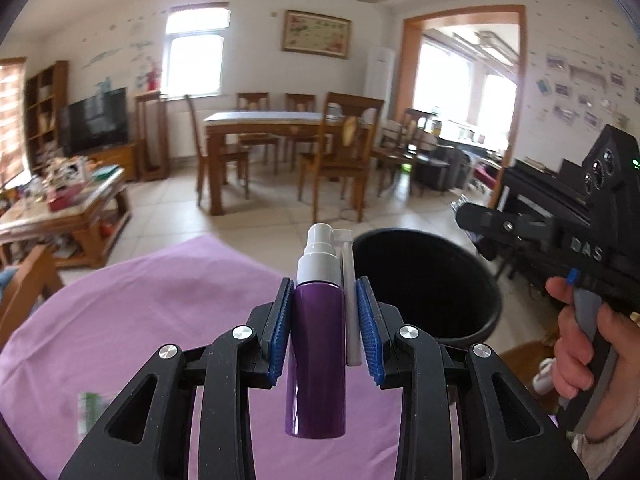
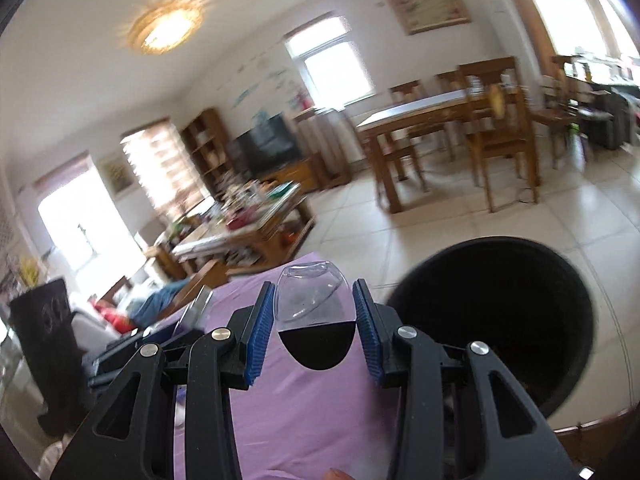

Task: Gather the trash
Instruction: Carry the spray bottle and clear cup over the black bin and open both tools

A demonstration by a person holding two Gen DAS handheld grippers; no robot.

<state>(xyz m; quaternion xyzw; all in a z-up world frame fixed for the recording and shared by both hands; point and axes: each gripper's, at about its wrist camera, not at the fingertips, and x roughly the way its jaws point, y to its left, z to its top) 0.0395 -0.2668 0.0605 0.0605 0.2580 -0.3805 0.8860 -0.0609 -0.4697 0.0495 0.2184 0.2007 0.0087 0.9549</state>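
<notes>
My left gripper (image 1: 323, 322) is shut on a purple spray bottle (image 1: 317, 356) with a white pump top and a long white nozzle, held above the purple cloth (image 1: 140, 320). A black trash bin (image 1: 432, 284) stands just right of it, beyond the cloth's edge. My right gripper (image 2: 314, 326) is shut on a clear plastic cap with a black base (image 2: 314, 320), held over the cloth just left of the bin (image 2: 500, 328). The right gripper's body (image 1: 560, 236) shows at the right of the left wrist view, held by a hand.
A green and white packet (image 1: 90, 412) lies blurred on the cloth at lower left. A cluttered coffee table (image 1: 60, 216), a dining table with chairs (image 1: 288, 144), a TV (image 1: 96, 120) and tiled floor lie beyond. A dark piano (image 1: 532, 192) stands at the right.
</notes>
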